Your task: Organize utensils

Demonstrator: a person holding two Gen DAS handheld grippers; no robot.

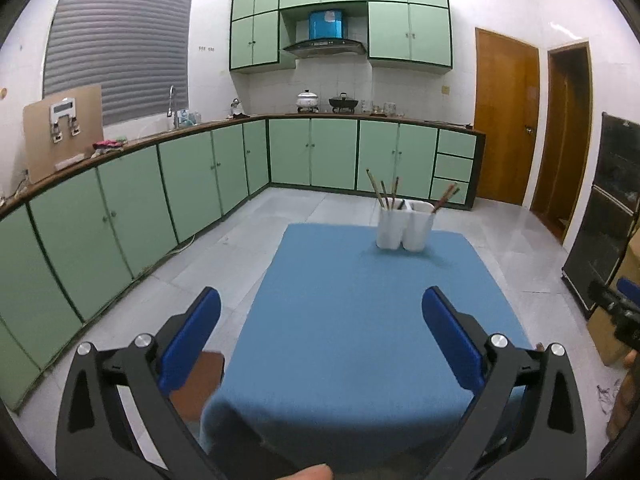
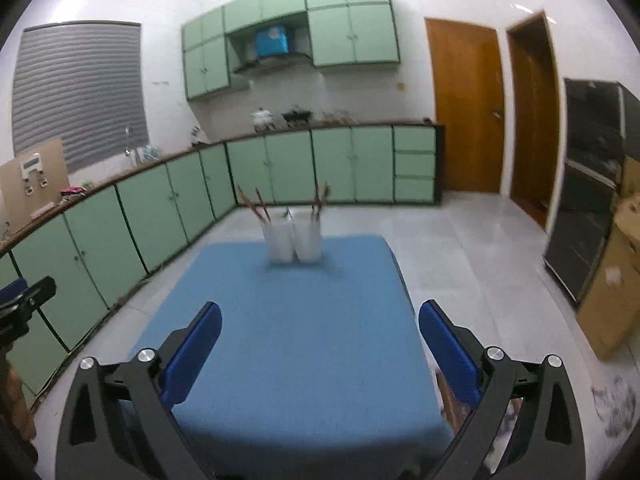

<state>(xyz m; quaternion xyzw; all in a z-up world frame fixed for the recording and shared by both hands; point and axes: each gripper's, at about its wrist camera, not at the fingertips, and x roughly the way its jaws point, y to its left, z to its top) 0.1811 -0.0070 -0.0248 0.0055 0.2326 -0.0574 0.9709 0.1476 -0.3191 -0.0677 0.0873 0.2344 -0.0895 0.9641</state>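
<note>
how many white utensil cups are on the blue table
2. Both stand side by side, touching or nearly so, at the far end of the blue table: the left cup and the right cup, each holding utensils. None seem hidden.

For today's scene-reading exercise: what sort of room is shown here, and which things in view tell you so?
A home kitchen, most likely. Green cabinets run under a counter with a faucet, pots sit beneath a range hood, and white holders with utensils stand on the blue table.
</note>
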